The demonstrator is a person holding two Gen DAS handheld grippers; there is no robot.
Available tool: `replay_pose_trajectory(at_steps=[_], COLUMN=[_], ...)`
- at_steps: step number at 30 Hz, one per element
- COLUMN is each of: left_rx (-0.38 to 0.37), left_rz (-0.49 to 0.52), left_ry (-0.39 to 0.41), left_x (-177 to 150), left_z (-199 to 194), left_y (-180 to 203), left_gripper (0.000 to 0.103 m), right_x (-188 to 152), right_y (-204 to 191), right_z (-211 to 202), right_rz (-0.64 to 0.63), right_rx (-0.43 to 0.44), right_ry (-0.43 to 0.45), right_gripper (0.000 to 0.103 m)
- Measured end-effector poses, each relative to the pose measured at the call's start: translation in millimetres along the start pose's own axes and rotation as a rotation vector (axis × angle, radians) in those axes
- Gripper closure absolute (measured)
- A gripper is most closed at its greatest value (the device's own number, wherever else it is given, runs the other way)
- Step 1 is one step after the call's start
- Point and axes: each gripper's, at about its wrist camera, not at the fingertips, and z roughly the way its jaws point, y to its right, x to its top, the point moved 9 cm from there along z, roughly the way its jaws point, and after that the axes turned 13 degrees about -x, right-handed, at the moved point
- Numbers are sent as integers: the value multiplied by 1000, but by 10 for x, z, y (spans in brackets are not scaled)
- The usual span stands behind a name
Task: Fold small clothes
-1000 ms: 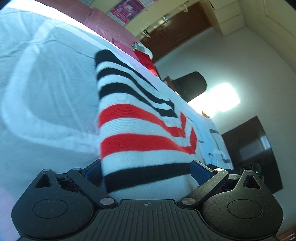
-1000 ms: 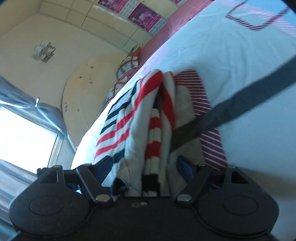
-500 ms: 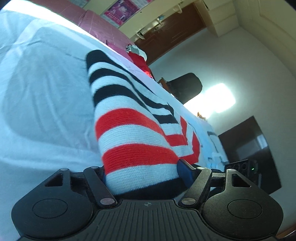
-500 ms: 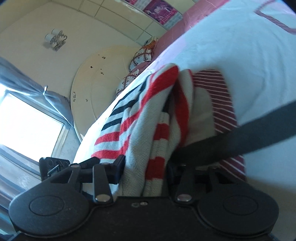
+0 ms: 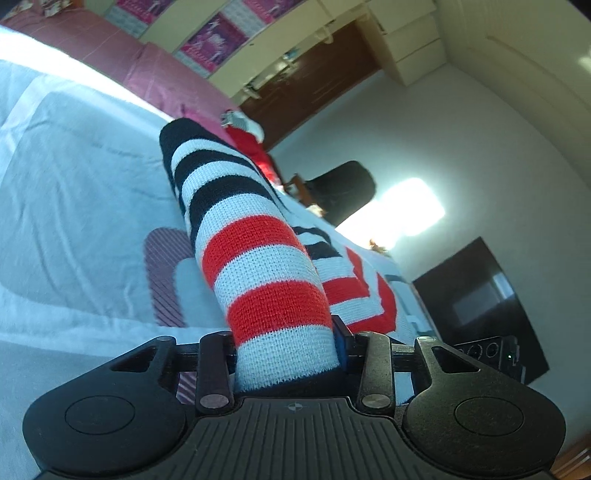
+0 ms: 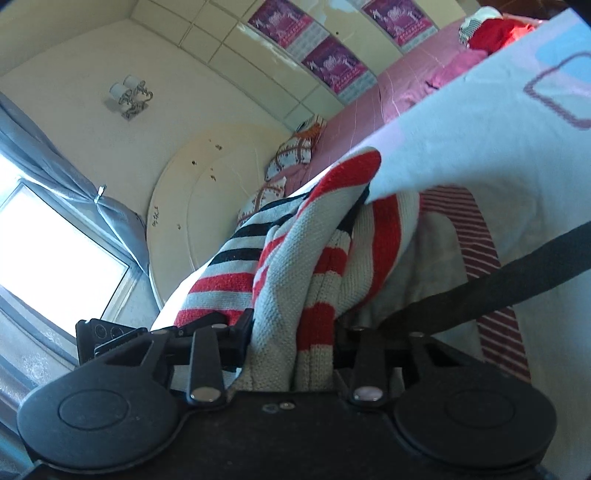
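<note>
Left tongs pinch a bunched roll of the striped sweater, red, white and black knit, lifted off the bed sheet; the sweater's other stripes lie flat on the sheet just behind the roll. Right tongs clamp several gathered folds of the same sweater, raised over the sheet, with a black strap crossing beside the folds and a red garment well apart near the pink headboard.
</note>
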Motion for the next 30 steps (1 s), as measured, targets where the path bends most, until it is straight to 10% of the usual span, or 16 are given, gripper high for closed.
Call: replay_pose_trajectory(at_steps=[11, 30], left_rx=[-71, 58], left_rz=[64, 97], left_ry=[25, 145], left_x=[153, 416], left_z=[-706, -2741], left_y=[385, 141], left_gripper=[65, 65], right_x=[-130, -678], right_y=[-745, -2154], right_z=[-251, 506], right_rz=[-54, -155], right_rx=[-47, 60], right_ry=[73, -11], right_gripper=[67, 67])
